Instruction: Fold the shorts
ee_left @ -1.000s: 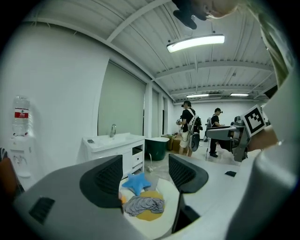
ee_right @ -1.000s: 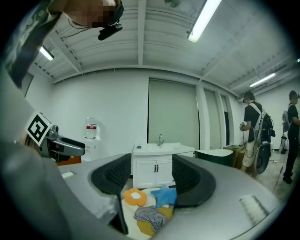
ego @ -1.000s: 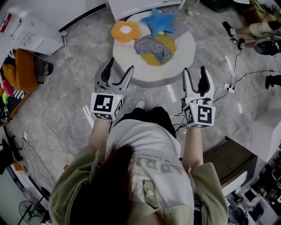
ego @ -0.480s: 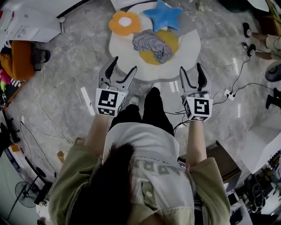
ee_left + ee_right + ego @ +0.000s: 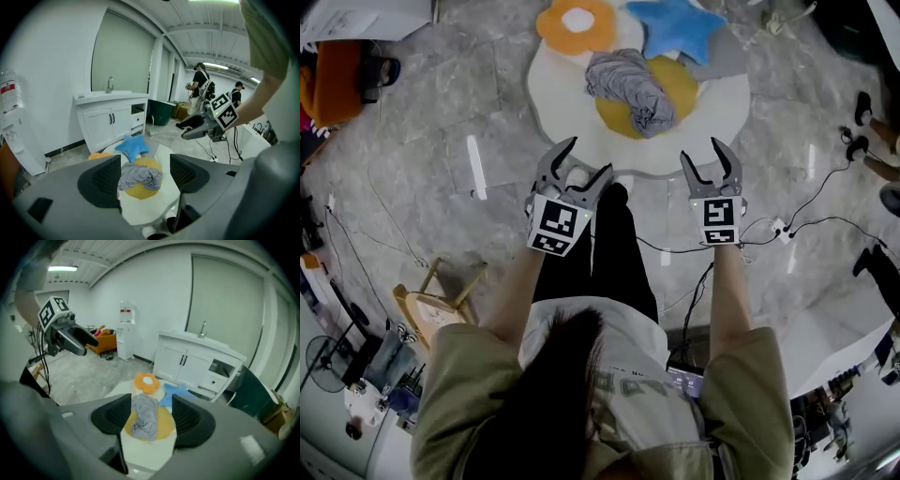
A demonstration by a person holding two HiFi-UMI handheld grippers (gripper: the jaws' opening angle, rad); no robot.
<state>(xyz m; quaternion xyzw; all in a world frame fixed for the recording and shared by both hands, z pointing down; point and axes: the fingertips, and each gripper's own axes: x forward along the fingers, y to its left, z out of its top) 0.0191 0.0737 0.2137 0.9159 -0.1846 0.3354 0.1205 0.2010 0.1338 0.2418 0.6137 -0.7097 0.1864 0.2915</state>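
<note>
The grey shorts [image 5: 628, 86] lie crumpled on a yellow round cushion [image 5: 675, 84], which rests on a white mat [image 5: 581, 127] on the floor. Both grippers hang in the air short of the mat's near edge, pointing down towards it. My left gripper [image 5: 584, 161] is open with nothing between its jaws, which have just been opening. Level with it, my right gripper [image 5: 705, 159] is open and empty too. The left gripper view frames the shorts [image 5: 138, 177] between its pads, far beyond them. The right gripper view shows the shorts [image 5: 144, 416] likewise.
An orange flower cushion [image 5: 578, 23] and a blue star cushion [image 5: 680, 26] lie at the mat's far side. A white sink cabinet [image 5: 110, 117] stands behind. Cables [image 5: 769, 225] run over the floor on the right, a wooden frame [image 5: 431, 300] on the left. People [image 5: 201, 89] stand in the background.
Both grippers have come down and forward towards the mat's near edge and now tilt downward. The mat and shorts sit closer in view. Neither gripper touches anything.
</note>
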